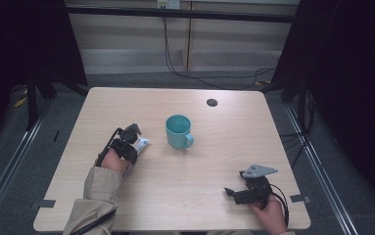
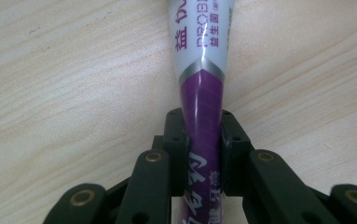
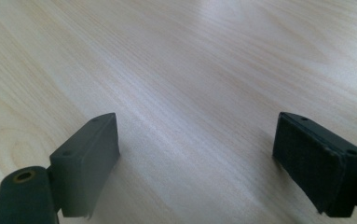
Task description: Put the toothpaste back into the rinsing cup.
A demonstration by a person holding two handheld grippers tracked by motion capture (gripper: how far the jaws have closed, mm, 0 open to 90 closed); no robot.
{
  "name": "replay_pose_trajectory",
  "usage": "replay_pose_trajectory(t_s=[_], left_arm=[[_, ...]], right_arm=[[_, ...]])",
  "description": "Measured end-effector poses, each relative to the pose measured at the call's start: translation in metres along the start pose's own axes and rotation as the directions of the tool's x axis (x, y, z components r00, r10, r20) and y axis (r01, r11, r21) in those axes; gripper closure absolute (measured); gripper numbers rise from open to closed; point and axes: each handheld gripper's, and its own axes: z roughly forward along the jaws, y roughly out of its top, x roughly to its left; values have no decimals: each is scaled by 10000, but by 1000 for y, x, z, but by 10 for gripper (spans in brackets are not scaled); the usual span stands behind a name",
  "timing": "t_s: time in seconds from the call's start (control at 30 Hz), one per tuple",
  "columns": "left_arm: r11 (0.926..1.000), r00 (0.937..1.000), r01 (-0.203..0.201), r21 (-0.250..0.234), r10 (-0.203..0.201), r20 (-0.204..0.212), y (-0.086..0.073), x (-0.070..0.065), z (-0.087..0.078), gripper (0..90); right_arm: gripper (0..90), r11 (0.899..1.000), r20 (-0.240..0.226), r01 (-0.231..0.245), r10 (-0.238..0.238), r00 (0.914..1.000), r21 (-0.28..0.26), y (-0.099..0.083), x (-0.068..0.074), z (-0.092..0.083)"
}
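Toothpaste tube [image 2: 199, 93] (glossy purple and white plastic, tapering flat) is gripped by the closed left gripper [image 2: 199, 154], its long axis pointed toward the teal mug [image 1: 177, 131]. It lies on the pale wood-grain table [image 1: 185, 196]. The right gripper [image 3: 197, 154] is held wide open, empty.

Tube [image 1: 142, 143] on table [image 1: 199, 205] just left of mug [image 1: 178, 131], left gripper [image 1: 128, 146] around it, right gripper [image 1: 230, 191] well apart, near front-right edge.
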Motion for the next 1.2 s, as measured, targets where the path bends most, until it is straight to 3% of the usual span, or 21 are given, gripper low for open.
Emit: replay_pose_trajectory(t_s=[0.2,0.5,0.8,0.93,1.2], left_arm=[[9995,9999,119,-276,-121,-53,-3,2,-3,772],[9948,9992,119,-1015,-81,387,-8,4,-20,772],[9927,9982,97,-1203,-24,607,-9,7,-30,772],[9881,9973,106,-1537,7,729,-10,7,-38,771],[9713,9947,45,-2376,201,1011,-10,6,-54,771]], right_arm=[[135,10000,0,2,-2,10000,1,0,0,0],[135,10000,0,18,-18,10000,-5,0,0,0],[135,10000,1,17,-17,10000,-7,0,0,0],[135,10000,3,1,-1,10000,-2,0,0,0],[135,10000,3,21,-21,10000,-9,0,0,0]])
